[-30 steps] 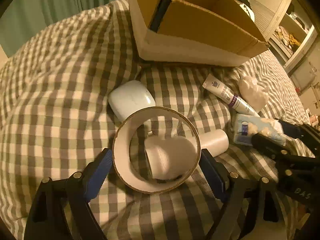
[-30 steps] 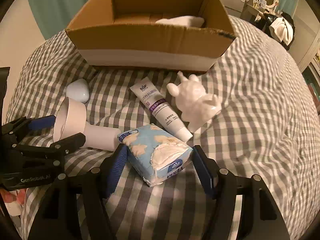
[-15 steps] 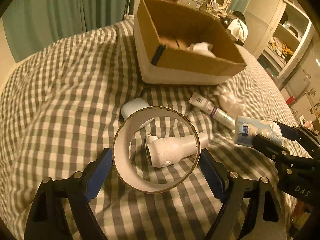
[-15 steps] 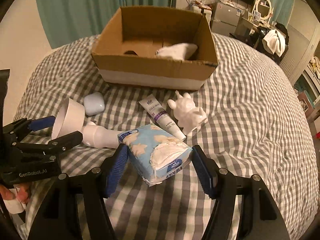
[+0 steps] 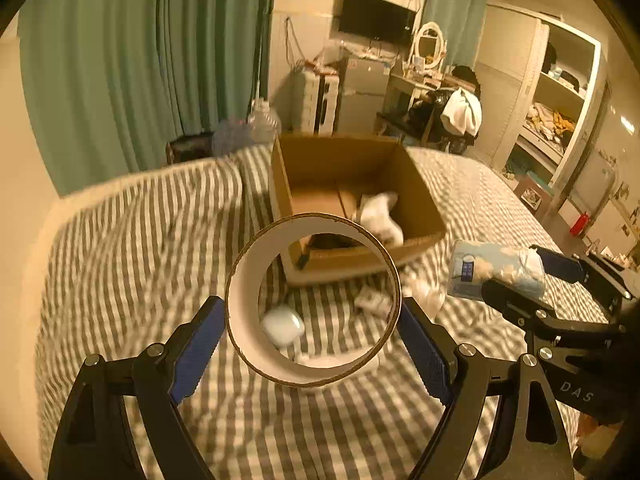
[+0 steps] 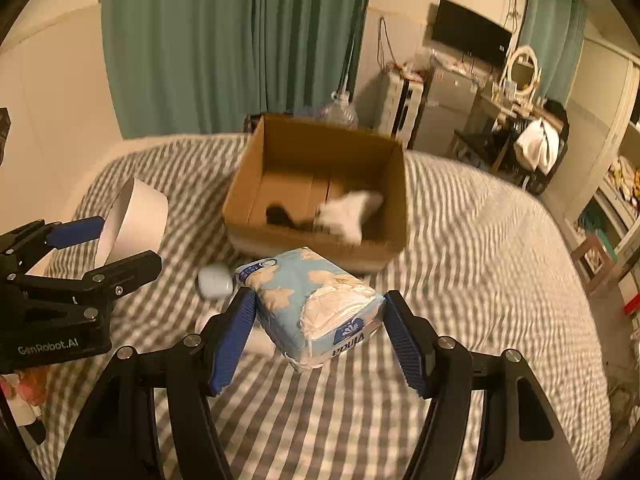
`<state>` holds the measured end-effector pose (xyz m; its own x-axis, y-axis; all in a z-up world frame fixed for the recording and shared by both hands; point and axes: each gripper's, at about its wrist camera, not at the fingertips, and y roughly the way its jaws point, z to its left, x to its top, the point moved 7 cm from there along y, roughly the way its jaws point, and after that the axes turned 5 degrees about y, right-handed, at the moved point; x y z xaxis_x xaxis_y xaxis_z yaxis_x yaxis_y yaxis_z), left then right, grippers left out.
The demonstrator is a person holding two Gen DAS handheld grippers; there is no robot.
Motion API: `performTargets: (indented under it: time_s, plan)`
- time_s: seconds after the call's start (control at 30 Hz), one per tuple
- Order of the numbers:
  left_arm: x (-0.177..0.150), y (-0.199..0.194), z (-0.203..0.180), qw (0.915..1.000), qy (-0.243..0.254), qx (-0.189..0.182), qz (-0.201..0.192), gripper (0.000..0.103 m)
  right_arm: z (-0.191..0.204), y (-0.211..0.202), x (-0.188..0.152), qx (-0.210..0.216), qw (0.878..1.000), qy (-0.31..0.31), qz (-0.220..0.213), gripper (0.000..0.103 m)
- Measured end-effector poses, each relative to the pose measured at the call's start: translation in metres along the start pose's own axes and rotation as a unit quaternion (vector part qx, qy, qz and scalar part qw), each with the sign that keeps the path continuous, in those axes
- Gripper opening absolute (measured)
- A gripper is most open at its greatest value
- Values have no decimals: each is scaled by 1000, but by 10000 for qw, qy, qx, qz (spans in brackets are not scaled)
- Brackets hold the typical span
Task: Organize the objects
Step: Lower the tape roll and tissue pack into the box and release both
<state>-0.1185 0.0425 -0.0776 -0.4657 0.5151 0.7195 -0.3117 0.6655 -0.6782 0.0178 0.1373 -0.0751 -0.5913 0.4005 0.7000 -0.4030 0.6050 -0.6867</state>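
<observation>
The box (image 6: 320, 184) sits open on the bed (image 6: 480, 240), and so far it looks only partly filled: one white item (image 6: 348, 212) lies against its far right corner and a dark shape shows on its floor, too blurred to name. Two more things are off the bed and on their way. The left tool (image 5: 312, 328) is clenched on a tape ring (image 5: 256, 320), its blue pads pressing the rim from either side, held in the air on the near side of the box. The right tool (image 6: 316, 328) grips a tissue pack (image 6: 312, 304) across its width, also lifted clear of the bed and just short of the box's near wall. Neither load is over the opening yet, so both drops remain to be done. Left on the bed are a small white case (image 6: 215, 282) near the box's near left corner, and, seen through and beside the ring from the left wrist, some pale items too smeared to identify. By my reading the job is about mid-way: some stowed, two in transit, several still to collect.
</observation>
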Motion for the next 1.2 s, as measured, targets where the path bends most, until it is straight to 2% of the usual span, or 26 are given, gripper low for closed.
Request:
performTargets:
  time_s: [0.23, 0.53, 0.8, 1.0, 1.17, 1.2]
  plan:
    - [55, 7, -5, 9995, 183, -82, -240, 88, -12, -4, 55, -4, 9994, 36, -353, 65]
    - [113, 78, -6, 9993, 360, 65, -108, 88, -35, 49, 108, 136, 9988, 288, -362, 65]
    - [115, 157, -4, 9975, 632, 102, 282, 88, -56, 125, 128, 162, 9982, 562, -118, 65]
    - [111, 193, -12, 9955, 868, -64, 372, 88, -67, 166, 129, 160, 9966, 803, -7, 65]
    - [110, 208, -18, 9943, 986, -61, 406, 89, -71, 184, 124, 391, 9943, 993, 67, 67]
    - [110, 209, -19, 9944, 966, -54, 430, 90, -72, 185, 124, 424, 9938, 1028, 40, 71]
